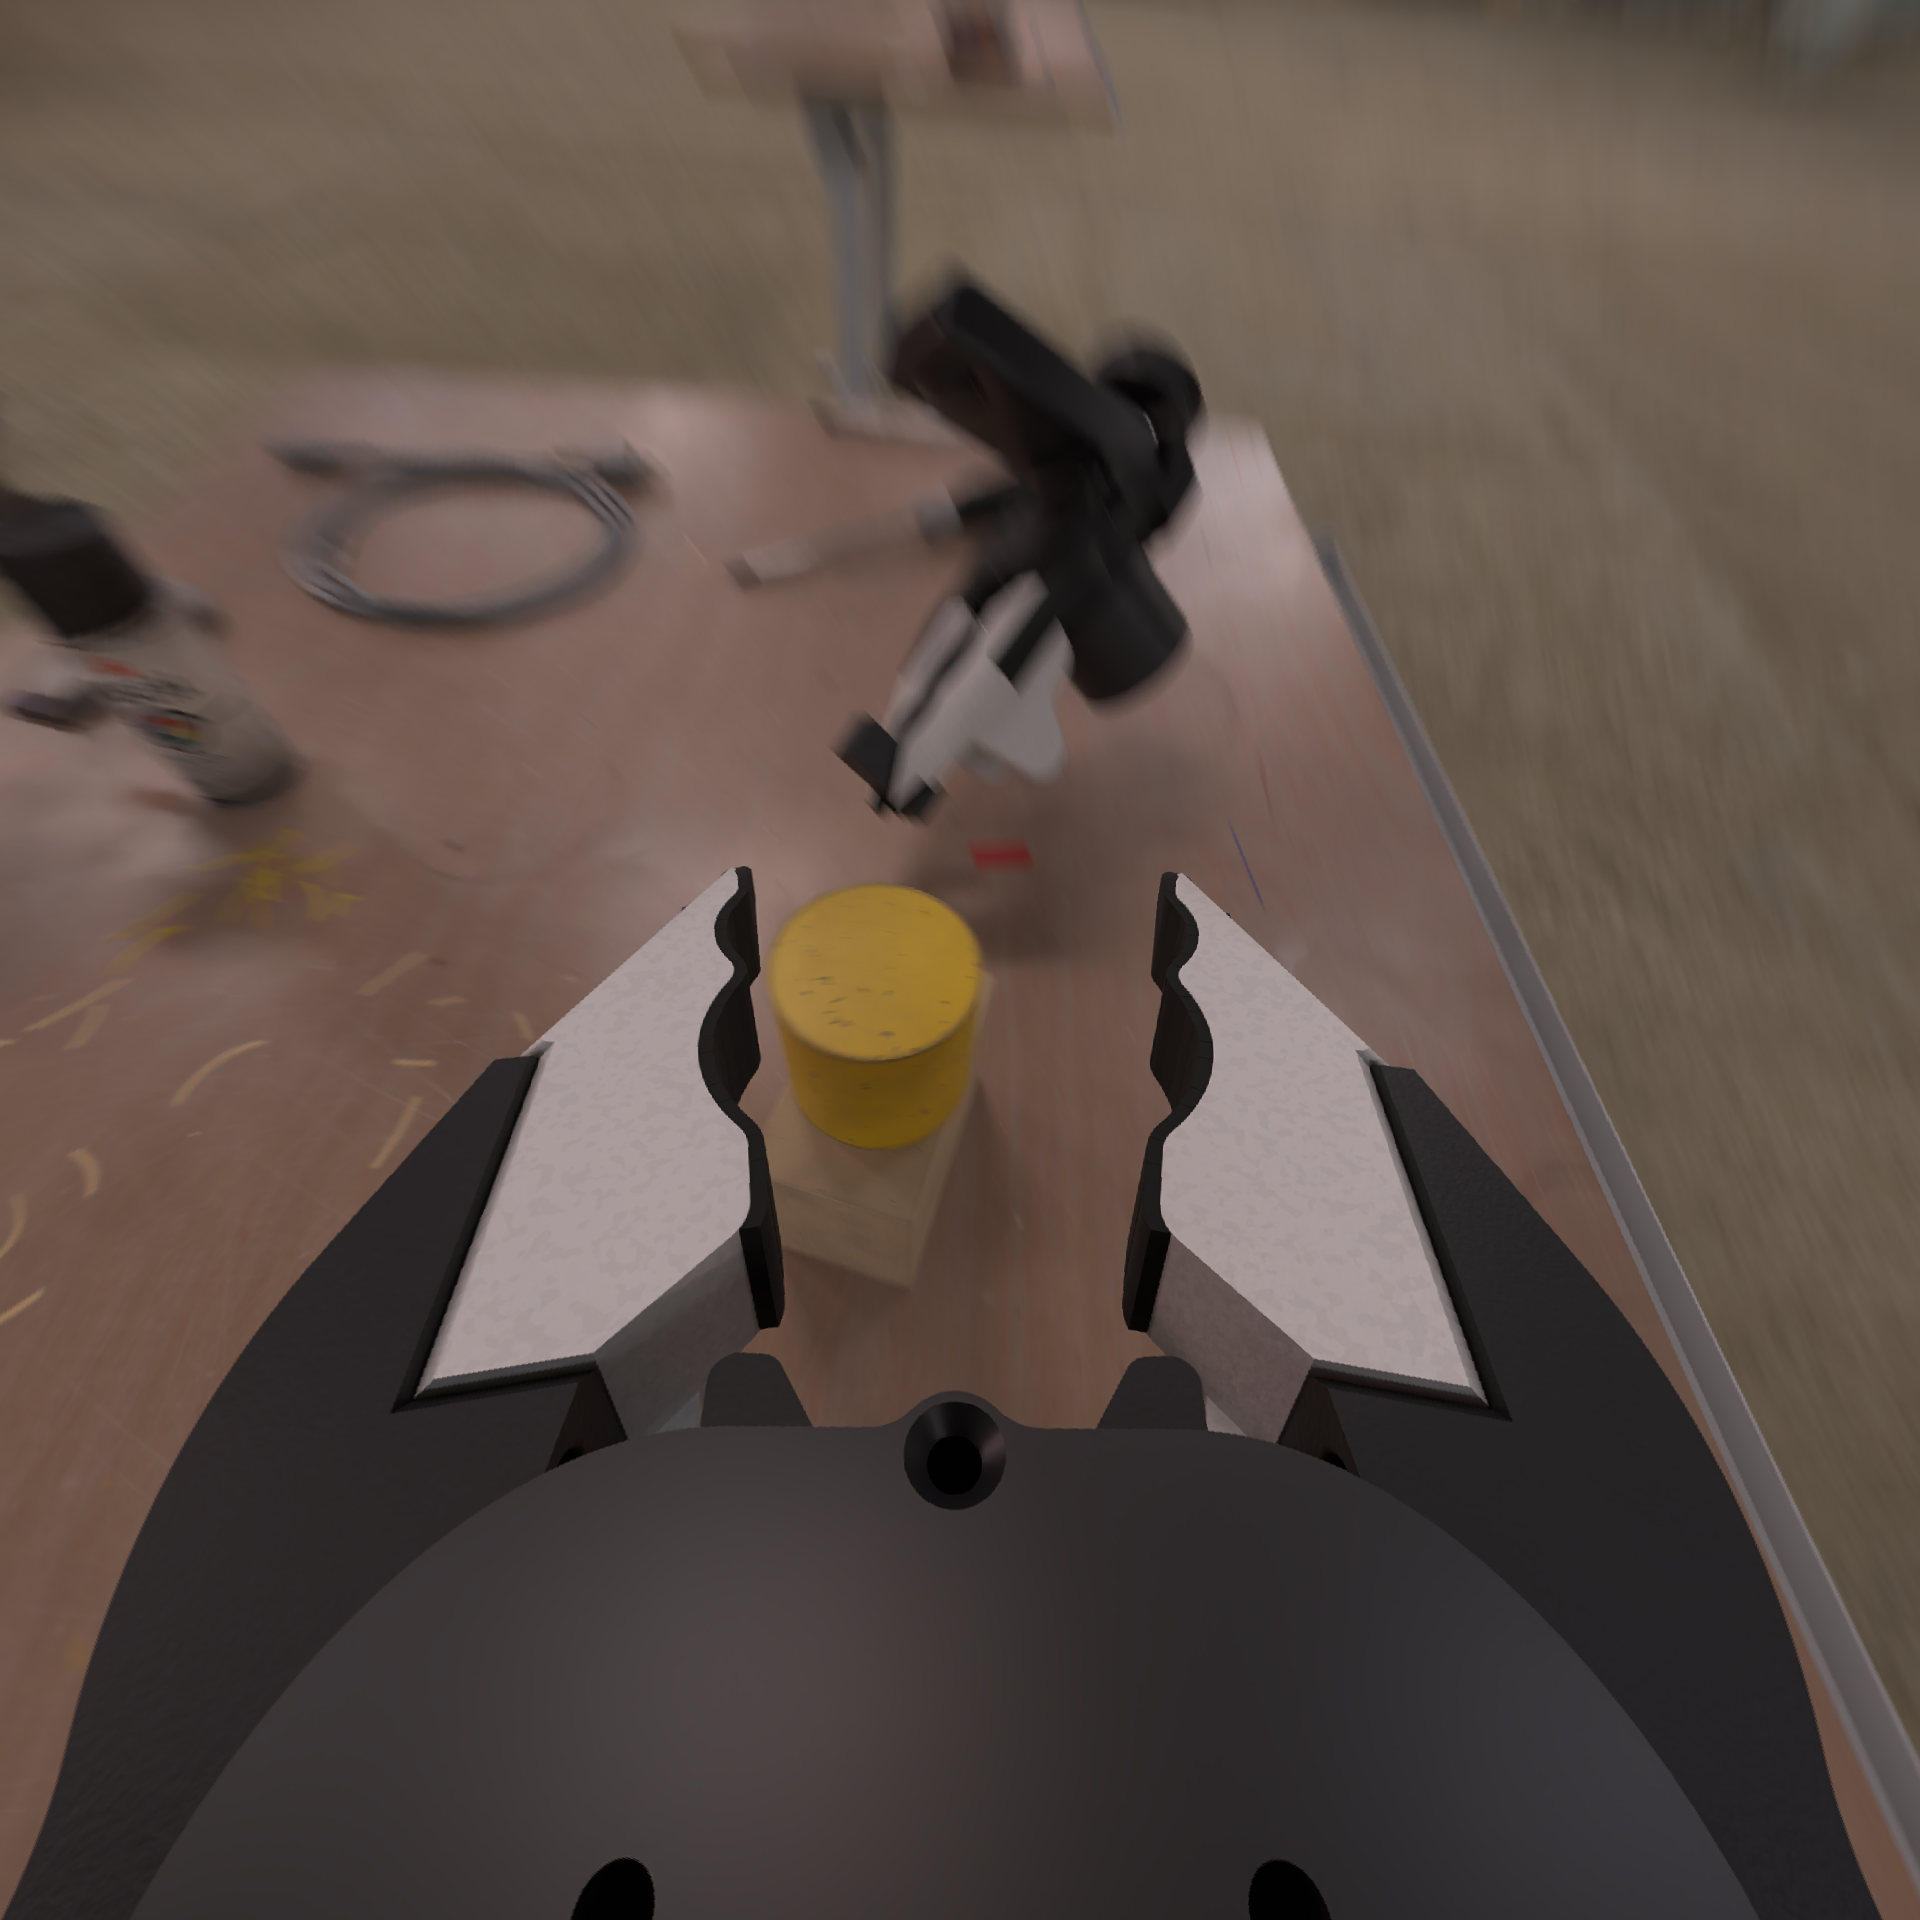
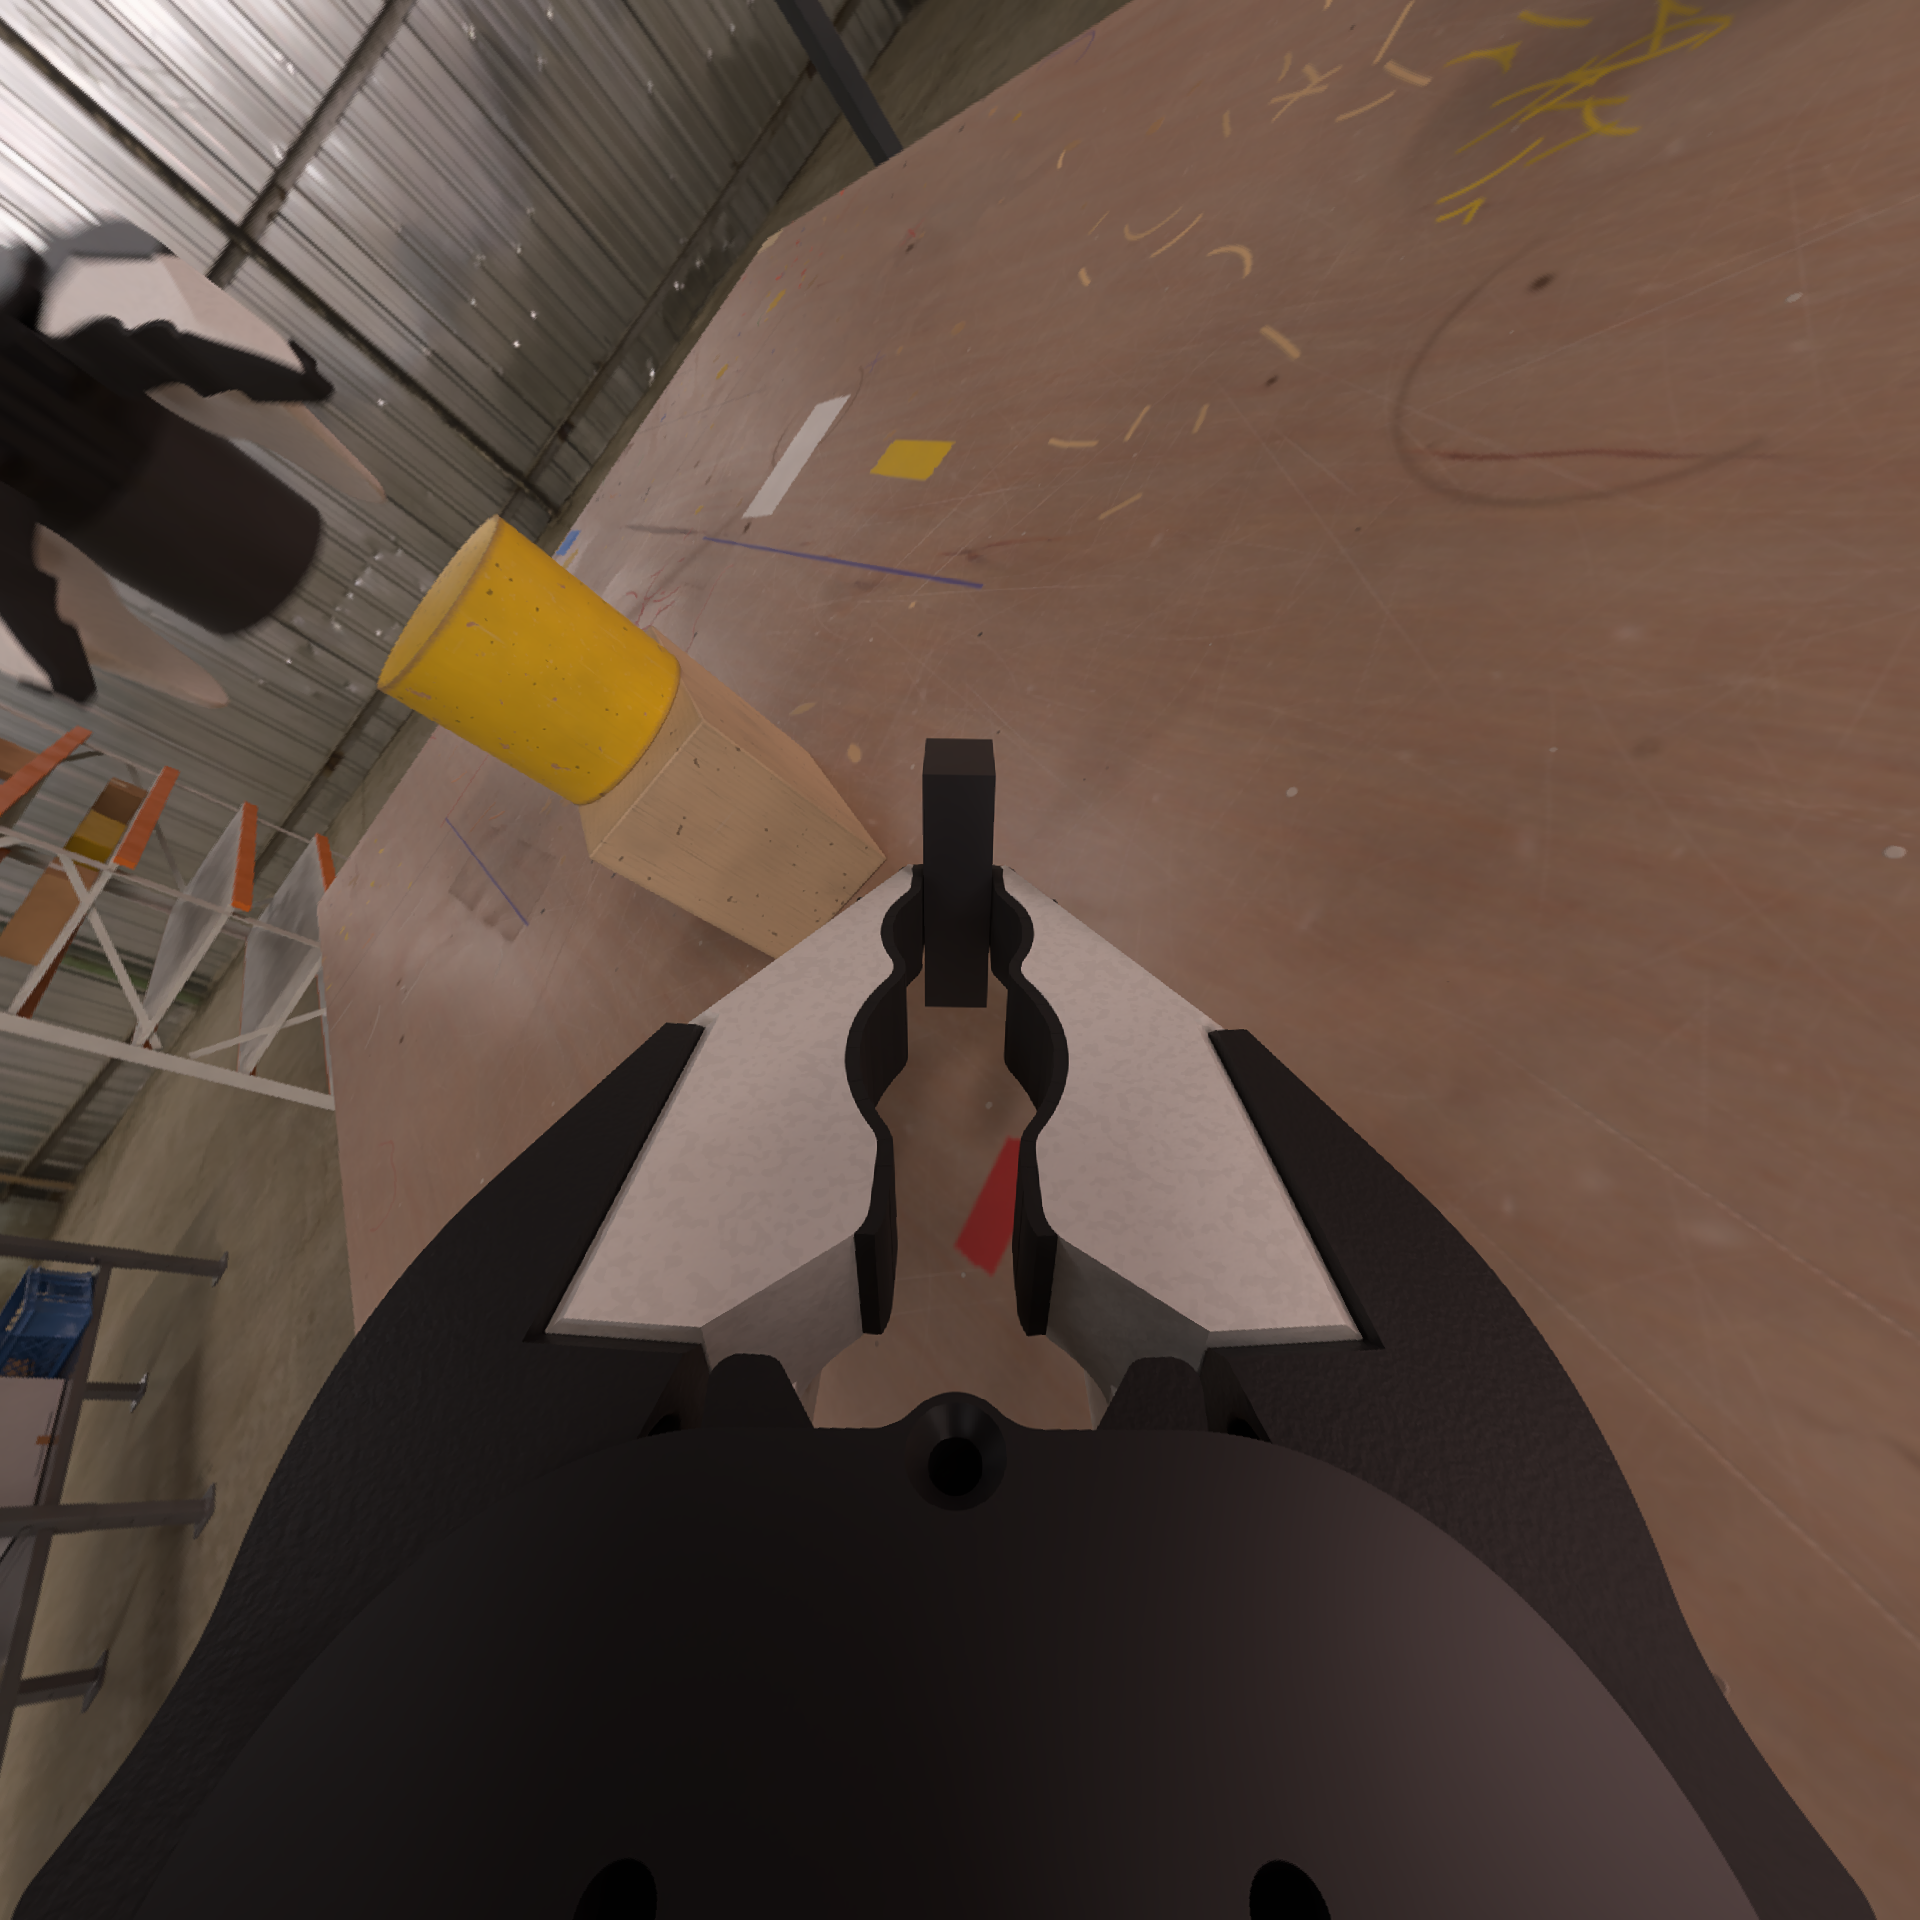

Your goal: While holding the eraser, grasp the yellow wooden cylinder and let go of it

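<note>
Approach step: we hold the eraser (image 2: 958, 831) pinched in the right gripper (image 2: 958, 883); left gripper (image 1: 956, 883) gapes empty near the cylinder (image 1: 876, 1013), needing advance, then closing.

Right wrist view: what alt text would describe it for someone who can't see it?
A two-finger gripper is shut on a small black eraser above a scuffed wooden table. To its left, a yellow wooden cylinder stands on a pale wooden block, with a second gripper blurred beyond it.
</note>
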You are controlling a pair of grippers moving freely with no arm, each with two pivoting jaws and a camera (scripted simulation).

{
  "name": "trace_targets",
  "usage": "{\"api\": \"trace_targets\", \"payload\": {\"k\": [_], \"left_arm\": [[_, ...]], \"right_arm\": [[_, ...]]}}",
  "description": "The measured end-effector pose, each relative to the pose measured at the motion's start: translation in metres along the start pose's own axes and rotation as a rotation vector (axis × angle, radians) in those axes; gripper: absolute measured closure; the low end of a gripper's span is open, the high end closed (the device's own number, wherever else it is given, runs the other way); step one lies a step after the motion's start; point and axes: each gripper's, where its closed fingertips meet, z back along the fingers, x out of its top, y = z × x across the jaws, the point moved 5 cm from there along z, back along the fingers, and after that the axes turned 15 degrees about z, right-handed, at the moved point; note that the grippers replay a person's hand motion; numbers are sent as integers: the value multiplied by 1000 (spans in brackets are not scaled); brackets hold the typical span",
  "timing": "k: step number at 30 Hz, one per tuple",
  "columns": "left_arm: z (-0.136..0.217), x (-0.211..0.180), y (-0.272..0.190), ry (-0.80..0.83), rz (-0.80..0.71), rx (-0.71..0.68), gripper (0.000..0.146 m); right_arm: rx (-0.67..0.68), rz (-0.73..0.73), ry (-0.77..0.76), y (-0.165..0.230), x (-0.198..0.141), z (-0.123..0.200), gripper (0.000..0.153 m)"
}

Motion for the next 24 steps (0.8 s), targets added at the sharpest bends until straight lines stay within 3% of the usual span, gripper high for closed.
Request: {"api": "trace_targets", "payload": {"k": [2, 7, 9, 12, 15, 17, 20, 24], "left_arm": [[-21, 5, -9, 285, -70, -30, 68], [-46, 6, 11, 778, -269, 125, 64], [-49, 0, 17, 916, -278, 140, 67], [-53, -7, 19, 972, -272, 134, 77], [-46, -6, 18, 951, -277, 162, 76], [-31, 5, 14, 830, -302, 207, 72], [8, 26, 5, 491, -280, 285, 71], [68, 26, -13, -3, -200, 396, 58]], "right_arm": [[8, 5, 12, 1, -1, -1, 142], [0, 27, 27, 4, -1, 2, 142], [-3, 24, 20, 4, 0, 5, 142], [7, 9, -5, 4, 3, 9, 142], [18, 1, -21, 4, 6, 12, 142], [20, -7, -33, 5, 7, 14, 142], [23, -17, -53, 5, 9, 17, 142], [-1, -12, -67, 5, 13, 18, 142]]}}
